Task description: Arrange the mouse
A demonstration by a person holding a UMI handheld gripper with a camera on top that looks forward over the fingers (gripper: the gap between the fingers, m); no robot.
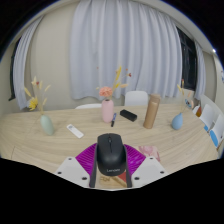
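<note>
A black Lenovo mouse (110,153) sits between my two fingers, and both magenta pads press on its sides. My gripper (110,165) is shut on the mouse and holds it just above the near part of the pale wooden table (60,150). The mouse's wheel end points away from me and its rear rests low between the fingers. The table under the mouse is hidden.
Beyond the fingers stand a black box (108,112), a small black item (128,115), a brown bottle (151,111), a white remote (75,130), a teal vase (47,125) and a blue egg-shaped object (178,121). A small pink thing (150,152) lies right of the fingers. White chairs (137,98) stand behind.
</note>
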